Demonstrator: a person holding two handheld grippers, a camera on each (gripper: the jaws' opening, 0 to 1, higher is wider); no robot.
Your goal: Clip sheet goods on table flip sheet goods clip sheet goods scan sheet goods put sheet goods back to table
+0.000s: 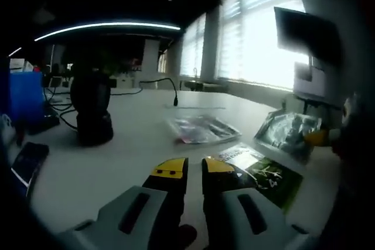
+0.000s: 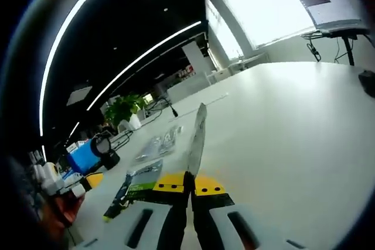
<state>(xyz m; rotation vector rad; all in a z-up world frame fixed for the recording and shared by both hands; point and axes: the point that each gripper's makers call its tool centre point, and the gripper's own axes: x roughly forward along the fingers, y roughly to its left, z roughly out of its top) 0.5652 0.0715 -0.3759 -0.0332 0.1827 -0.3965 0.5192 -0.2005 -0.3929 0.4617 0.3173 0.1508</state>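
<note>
Left gripper (image 1: 194,167), bottom centre of the left gripper view: yellow-tipped jaws close together with a narrow gap, nothing between them. They hang over the white table (image 1: 129,139). Just right of the tips lies a flat green packet (image 1: 261,175) with white print, too blurred to read. Beyond it, centre frame, a clear packet (image 1: 202,129) lies flat. At right edge, the other gripper holds up a silvery sheet packet (image 1: 289,133), tilted. Left of centre stands a black scanner (image 1: 91,109) on a stand; a phone (image 1: 26,162) lies at lower left.

Right gripper (image 2: 191,183), bottom centre of the right gripper view: jaws clamped on the silvery sheet packet (image 2: 196,139), seen edge-on, rising upright from the tips, clear of the table (image 2: 293,121). The green packet (image 2: 136,187) lies lower left, its writing illegible.
</note>
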